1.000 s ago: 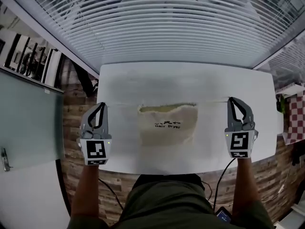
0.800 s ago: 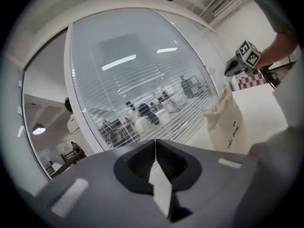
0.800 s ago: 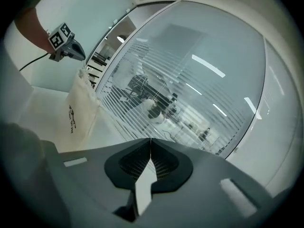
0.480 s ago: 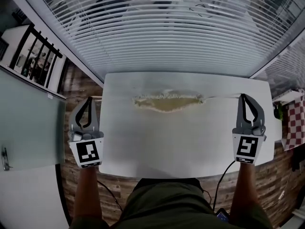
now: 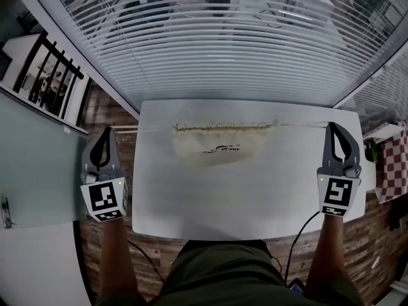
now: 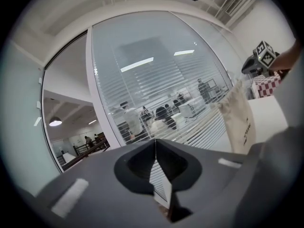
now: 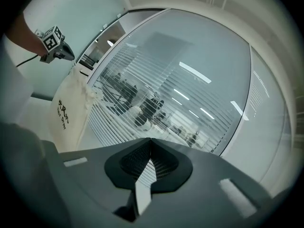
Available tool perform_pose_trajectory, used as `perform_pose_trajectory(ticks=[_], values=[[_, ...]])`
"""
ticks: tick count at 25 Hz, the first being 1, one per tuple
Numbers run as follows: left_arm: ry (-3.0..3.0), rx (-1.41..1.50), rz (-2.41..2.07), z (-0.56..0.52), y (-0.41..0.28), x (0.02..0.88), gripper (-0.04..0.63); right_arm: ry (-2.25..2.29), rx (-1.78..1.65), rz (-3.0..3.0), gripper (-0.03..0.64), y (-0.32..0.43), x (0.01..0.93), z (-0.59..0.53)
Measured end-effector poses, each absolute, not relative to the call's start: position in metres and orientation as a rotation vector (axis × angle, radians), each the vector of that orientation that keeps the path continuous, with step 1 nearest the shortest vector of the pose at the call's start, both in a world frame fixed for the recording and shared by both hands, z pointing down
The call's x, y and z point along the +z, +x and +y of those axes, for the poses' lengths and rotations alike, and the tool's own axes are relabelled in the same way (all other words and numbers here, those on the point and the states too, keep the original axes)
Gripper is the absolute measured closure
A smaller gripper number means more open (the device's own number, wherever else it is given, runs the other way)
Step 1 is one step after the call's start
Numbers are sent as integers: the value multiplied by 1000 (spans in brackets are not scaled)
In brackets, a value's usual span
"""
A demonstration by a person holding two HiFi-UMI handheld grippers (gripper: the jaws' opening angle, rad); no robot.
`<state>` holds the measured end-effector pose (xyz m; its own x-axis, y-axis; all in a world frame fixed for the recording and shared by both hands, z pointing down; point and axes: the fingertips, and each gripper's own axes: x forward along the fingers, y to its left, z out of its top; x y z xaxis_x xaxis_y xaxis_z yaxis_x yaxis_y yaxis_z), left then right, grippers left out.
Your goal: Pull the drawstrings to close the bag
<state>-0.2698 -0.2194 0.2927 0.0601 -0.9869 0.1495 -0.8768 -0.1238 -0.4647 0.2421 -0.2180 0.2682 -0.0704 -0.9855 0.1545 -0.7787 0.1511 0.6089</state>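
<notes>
Above the white rectangular table's [image 5: 255, 196] far edge the cream cloth bag with black print [image 5: 213, 148] now hangs lifted, its gaping mouth cinched to a straight line: closed, I'd say. Out at the side edges, left gripper [image 5: 105, 132] and right gripper [image 5: 336, 127] clamp the taut thin white drawstrings [image 5: 299, 125].

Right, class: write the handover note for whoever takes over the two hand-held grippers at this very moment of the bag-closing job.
Left hand-held gripper: shut on the left drawstring, beyond the white table's left edge.
Right hand-held gripper: shut on the right drawstring, near the table's right edge.
Cream drawstring bag: hangs between them over the table, strings taut.
Done: mouth gathered into a narrow line.
Left: probably one more outward pull, then lower and release.
</notes>
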Motion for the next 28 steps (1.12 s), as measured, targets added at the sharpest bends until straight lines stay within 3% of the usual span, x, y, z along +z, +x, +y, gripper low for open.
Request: perform_pose_trajectory(ticks=[28], values=[[-2155,-269,2023,-206,-318,245,583,1816,-408,-1936,601,277,252,-204]])
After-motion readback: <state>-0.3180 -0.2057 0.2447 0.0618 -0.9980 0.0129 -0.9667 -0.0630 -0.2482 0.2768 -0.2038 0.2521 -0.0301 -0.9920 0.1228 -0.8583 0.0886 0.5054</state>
